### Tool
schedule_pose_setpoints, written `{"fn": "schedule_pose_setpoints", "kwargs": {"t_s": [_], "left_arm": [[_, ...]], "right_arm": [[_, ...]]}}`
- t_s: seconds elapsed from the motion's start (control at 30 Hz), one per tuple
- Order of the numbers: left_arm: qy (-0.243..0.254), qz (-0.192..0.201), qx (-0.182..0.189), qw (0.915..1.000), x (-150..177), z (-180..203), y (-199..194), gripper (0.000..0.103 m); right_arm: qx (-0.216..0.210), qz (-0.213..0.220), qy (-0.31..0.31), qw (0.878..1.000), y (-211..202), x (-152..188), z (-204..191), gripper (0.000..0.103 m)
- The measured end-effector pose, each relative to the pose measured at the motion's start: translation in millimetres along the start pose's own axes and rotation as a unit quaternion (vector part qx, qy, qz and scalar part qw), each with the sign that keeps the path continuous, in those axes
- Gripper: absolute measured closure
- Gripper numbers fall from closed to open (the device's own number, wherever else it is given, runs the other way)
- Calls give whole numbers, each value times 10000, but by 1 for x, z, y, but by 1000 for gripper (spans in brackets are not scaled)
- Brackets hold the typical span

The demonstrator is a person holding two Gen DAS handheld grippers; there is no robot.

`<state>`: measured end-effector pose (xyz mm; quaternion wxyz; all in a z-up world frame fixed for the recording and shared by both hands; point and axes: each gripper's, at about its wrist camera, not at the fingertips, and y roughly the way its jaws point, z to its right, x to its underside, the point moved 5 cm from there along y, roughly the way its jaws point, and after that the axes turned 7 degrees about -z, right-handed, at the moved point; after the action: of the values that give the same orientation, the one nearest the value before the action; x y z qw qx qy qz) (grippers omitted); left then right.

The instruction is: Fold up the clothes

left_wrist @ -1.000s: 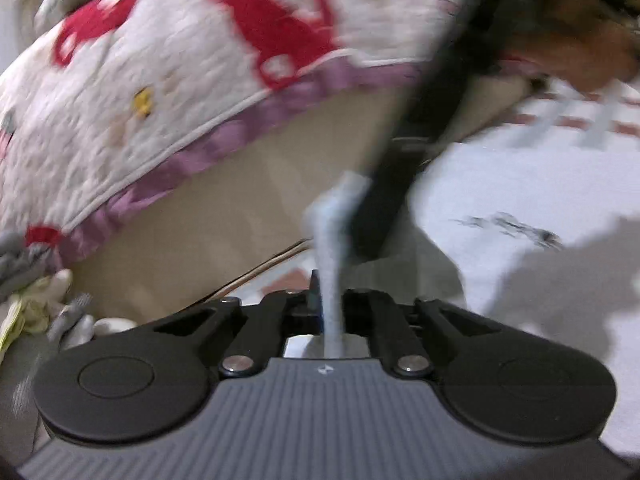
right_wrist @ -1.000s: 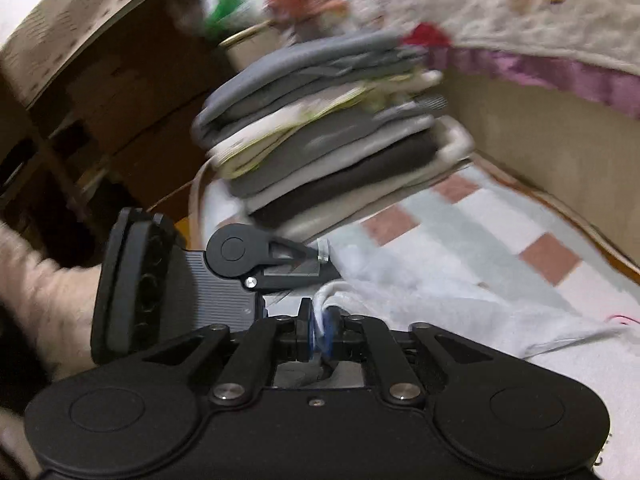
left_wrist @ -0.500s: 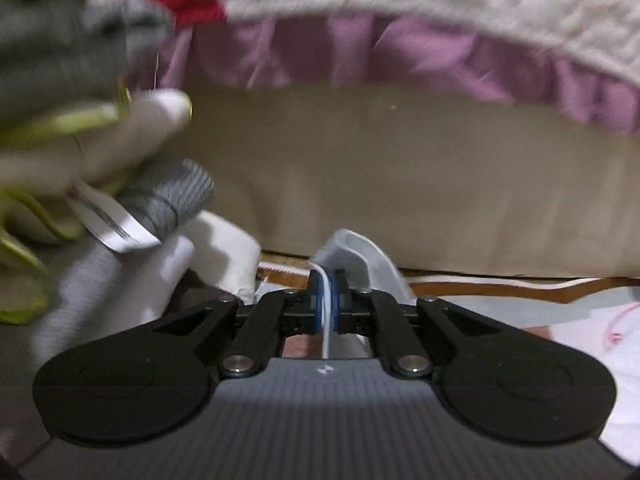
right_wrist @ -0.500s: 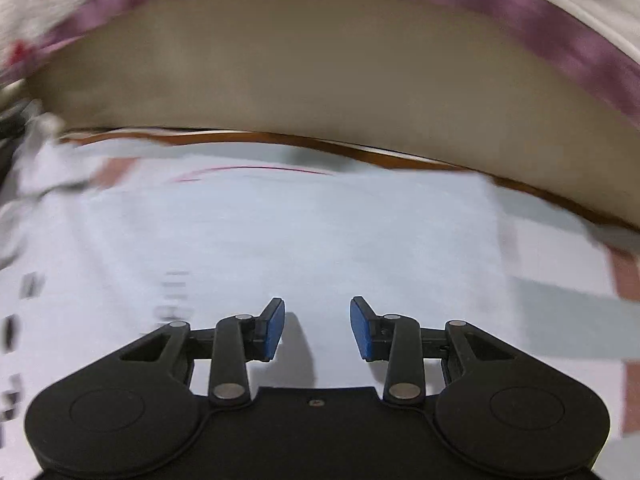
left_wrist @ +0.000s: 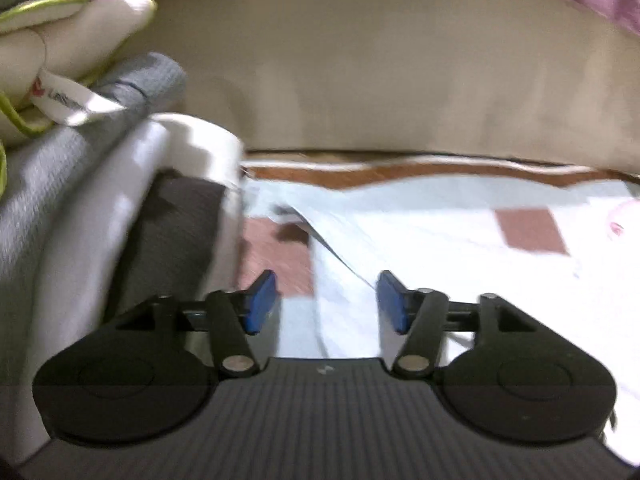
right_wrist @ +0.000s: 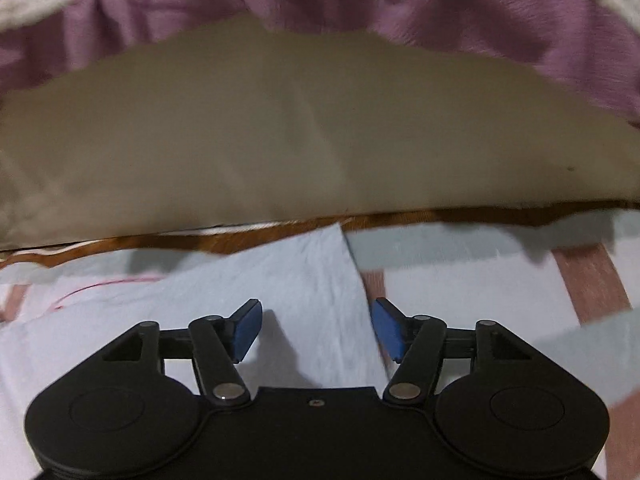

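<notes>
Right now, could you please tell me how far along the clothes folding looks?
Done: a stack of folded clothes stands at the left. In hand: nothing. The left tongs and right tongs are both opening over a pale blue garment lying flat on the checked cloth, pads off the fabric. Left: whether that garment needs another fold and a move to the stack can't be told; no other unfolded clothes show.

The stack of folded clothes (left_wrist: 100, 208) is cut off by the left and top edges of the left wrist view, and its white label (left_wrist: 68, 98) is too blurred to be read. The pale blue garment (right_wrist: 288, 280) is partly hidden beneath both gripper bodies. The purple frill (right_wrist: 400, 4) is cropped at the top.
</notes>
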<state>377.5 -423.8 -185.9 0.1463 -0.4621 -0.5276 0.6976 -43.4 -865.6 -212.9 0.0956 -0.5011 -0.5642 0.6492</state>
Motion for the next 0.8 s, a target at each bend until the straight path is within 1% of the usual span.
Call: {"fn": "schedule_pose_setpoints", "kwargs": {"t_s": [0.03, 0.1, 0.13, 0.17, 0.2, 0.23, 0.27, 0.3, 0.33, 0.37, 0.4, 0.47, 0.5, 0.57, 0.6, 0.67, 0.73, 0.77, 0.8], "left_arm": [[-164, -122, 85, 9998, 4, 2, 3, 30], [-459, -332, 218, 9982, 12, 7, 9, 29], [-553, -384, 228, 9975, 17, 11, 12, 26], [-551, -370, 171, 9976, 20, 17, 14, 24], [-439, -315, 49, 9985, 20, 24, 16, 26], [-319, -249, 6, 9992, 20, 29, 16, 33], [-198, -140, 43, 9997, 20, 33, 14, 66], [-151, -41, 45, 9999, 18, 38, 11, 100], [-185, 45, 8, 9998, 13, 41, 7, 101], [-172, 208, -47, 9996, 8, 45, 2, 101], [-38, 466, -159, 9988, 1, 50, -6, 101], [340, 992, -411, 9936, -12, 62, -21, 101], [452, 1219, -438, 9905, -16, 67, -26, 101], [699, 1467, -531, 9853, -18, 78, -27, 101], [792, 1462, -596, 9843, -18, 82, -23, 101], [872, 1205, -791, 9857, -16, 85, -6, 99], [878, 829, -1142, 9861, -13, 82, 13, 99], [877, 699, -1329, 9848, -12, 81, 20, 98], [844, 669, -1478, 9831, -12, 78, 22, 99]], "right_arm": [[60, 10, -39, 10000, 6, -1, -2, 31], [199, 176, -314, 9992, 15, 1, -13, 7], [269, 259, -451, 9983, 20, 2, -18, 5], [288, 330, -564, 9974, 23, 3, -24, 9], [150, 364, -599, 9974, 21, 2, -28, 26], [12, 399, -635, 9972, 18, 2, -33, 42], [-125, 432, -671, 9967, 16, 2, -38, 82], [-234, 451, -720, 9961, 14, 2, -42, 93], [-237, 467, -795, 9955, 10, 1, -43, 94], [-193, 618, -824, 9945, 4, -2, -40, 96], [-149, 768, -852, 9933, -3, -4, -38, 96], [-155, 1109, -768, 9907, -18, -10, -30, 97], [-119, 1249, -747, 9893, -25, -11, -24, 98], [48, 1430, -693, 9873, -33, -12, -14, 98], [107, 1492, -633, 9867, -35, -13, -8, 98], [225, 1453, -565, 9875, -32, -13, 3, 98], [332, 1371, -560, 9884, -27, -11, 10, 98], [367, 1360, -586, 9883, -24, -11, 12, 98], [424, 1356, -619, 9879, -22, -12, 11, 98]]}}
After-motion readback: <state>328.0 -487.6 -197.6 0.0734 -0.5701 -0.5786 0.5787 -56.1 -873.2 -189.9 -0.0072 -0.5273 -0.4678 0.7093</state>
